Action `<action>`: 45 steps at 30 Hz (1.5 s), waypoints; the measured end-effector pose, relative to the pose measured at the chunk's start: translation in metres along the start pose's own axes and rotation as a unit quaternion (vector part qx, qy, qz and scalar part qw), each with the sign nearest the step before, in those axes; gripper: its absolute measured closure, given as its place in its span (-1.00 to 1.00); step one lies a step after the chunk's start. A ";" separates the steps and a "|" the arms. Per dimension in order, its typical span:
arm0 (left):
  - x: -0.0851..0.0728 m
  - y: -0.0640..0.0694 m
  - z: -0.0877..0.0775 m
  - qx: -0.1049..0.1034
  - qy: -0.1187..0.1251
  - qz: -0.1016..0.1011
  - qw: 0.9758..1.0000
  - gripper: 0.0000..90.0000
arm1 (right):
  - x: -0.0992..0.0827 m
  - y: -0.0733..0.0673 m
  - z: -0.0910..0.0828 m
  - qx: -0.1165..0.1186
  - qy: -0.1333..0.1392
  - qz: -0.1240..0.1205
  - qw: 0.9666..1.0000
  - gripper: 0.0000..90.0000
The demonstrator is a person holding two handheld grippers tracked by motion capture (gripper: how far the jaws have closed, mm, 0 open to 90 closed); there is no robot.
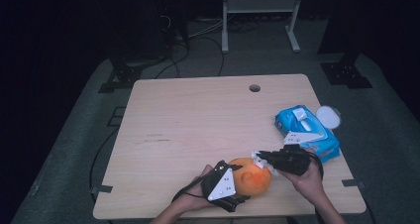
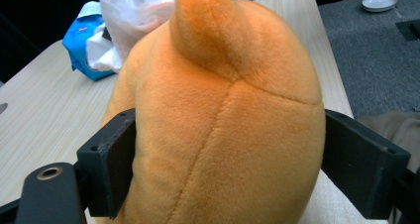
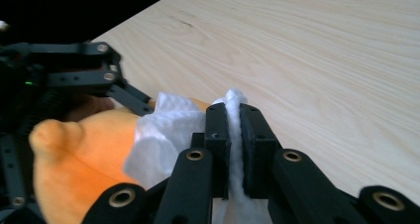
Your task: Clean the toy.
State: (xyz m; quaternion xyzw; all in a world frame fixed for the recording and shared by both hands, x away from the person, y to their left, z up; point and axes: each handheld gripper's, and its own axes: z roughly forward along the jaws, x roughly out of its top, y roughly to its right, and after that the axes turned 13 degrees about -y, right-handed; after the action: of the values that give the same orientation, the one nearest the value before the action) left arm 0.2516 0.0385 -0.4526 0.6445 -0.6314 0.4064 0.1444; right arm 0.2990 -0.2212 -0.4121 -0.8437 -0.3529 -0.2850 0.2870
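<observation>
An orange plush toy (image 1: 253,177) rests near the front edge of the wooden table (image 1: 198,120). My left gripper (image 1: 236,183) grips it from the left. In the left gripper view both black pads (image 2: 106,167) press into the sides of the plush toy (image 2: 223,110). My right gripper (image 1: 258,158) comes in from the right, shut on a white wipe (image 1: 257,156) that lies against the top of the toy. In the right gripper view the wipe (image 3: 166,130) is pinched between the closed jaws of my right gripper (image 3: 234,110) and drapes over the orange plush (image 3: 84,159).
A blue pack of wipes (image 1: 308,132) lies at the table's right edge, just behind my right hand. A white round dish (image 1: 328,117) sits beyond that edge on the grey floor. A cable hole (image 1: 254,88) is near the table's far side.
</observation>
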 end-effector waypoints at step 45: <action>-0.021 -0.032 -0.005 -0.048 0.023 -0.142 0.988 -0.63 | 0.003 -0.002 -0.015 0.020 0.032 -0.016 0.999 0.83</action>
State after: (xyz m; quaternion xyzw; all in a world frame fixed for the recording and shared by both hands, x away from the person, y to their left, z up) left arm 0.2827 0.0615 -0.4534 0.7101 -0.5490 0.3658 0.2460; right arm 0.2950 -0.2290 -0.3992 -0.8227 -0.3627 -0.3093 0.3099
